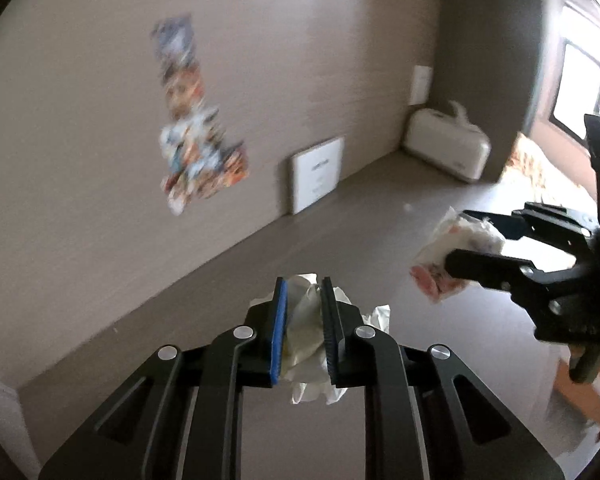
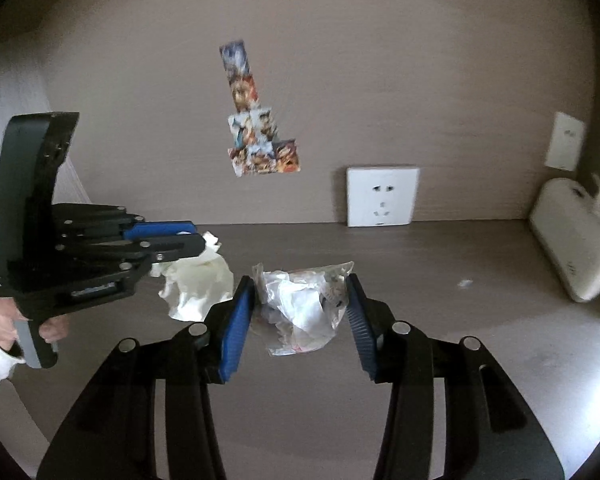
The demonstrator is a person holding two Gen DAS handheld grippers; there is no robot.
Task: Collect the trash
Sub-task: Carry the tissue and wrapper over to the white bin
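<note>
L gripper (image 1: 304,292): jaws nearly closed, clamped on crumpled white tissue (image 1: 306,332). Paper bulges out past both pads & hangs below them. In R wrist view same gripper (image 2: 198,236) comes in from the left edge, fingers roughly level, tissue (image 2: 198,280) pinched at its top, the rest sagging toward the desk (image 2: 440,264); can't tell if its lower edge touches the surface. Person's hand (image 2: 50,330) wraps the grip handle low at left, white sleeve at wrist.

Centre: strip of colourful stickers (image 2: 260,120) on the brown back wall, blurred. White wall socket (image 2: 382,196) low on the wall, just above the desk line.

R gripper (image 2: 300,284): jaws about half open, one pad each side of a crumpled clear plastic wrapper (image 2: 304,308) w/ white paper inside. L pad touches or nearly touches the wrapper; R pad meets its upper corner. From L wrist view, R gripper (image 1: 456,236) reaches in from the right edge, fingers pointing left, wrapper (image 1: 456,252) between them & looks raised off the desk; contact w/ the surface unclear.

Far right: white rounded box (image 2: 576,240) in the desk corner, near a second wall plate (image 2: 565,146). Small white scrap (image 2: 466,283) on the desk, between wrapper & box.
</note>
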